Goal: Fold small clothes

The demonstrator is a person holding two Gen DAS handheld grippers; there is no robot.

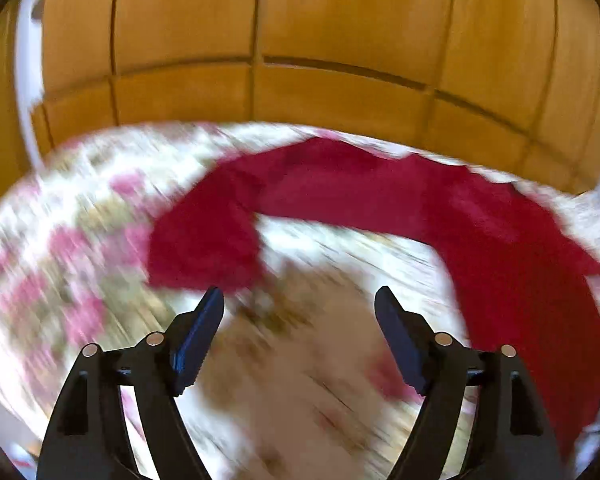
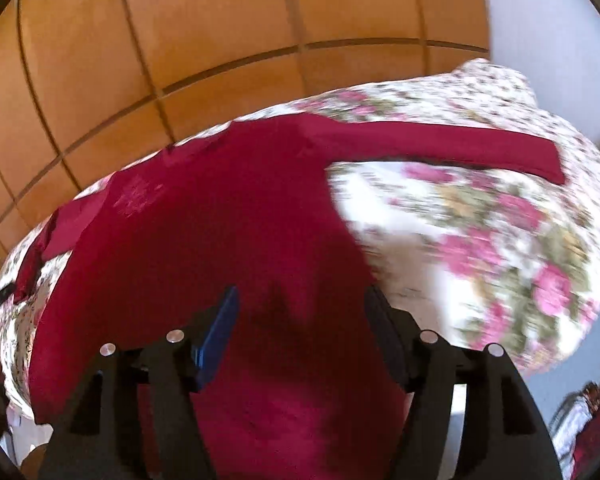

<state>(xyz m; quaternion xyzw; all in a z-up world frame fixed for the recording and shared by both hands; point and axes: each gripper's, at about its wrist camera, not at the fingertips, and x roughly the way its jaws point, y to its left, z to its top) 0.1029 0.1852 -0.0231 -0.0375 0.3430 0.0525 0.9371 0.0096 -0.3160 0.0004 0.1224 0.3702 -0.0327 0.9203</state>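
Both grippers' jaws stood apart, gripping nothing: the left gripper [image 1: 299, 294] over the floral bedspread [image 1: 80, 208], the right gripper [image 2: 302, 294] above the red long-sleeved shirt [image 2: 220, 216], one sleeve stretching toward two o'clock.

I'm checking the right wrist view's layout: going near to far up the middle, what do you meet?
Right hand-held gripper, open → red garment → floral bedspread → wooden cabinet panels.

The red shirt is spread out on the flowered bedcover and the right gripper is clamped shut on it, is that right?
Not quite. The red shirt does lie spread on the flowered bedcover, but the right wrist view shows the right gripper open above it, gripping nothing.
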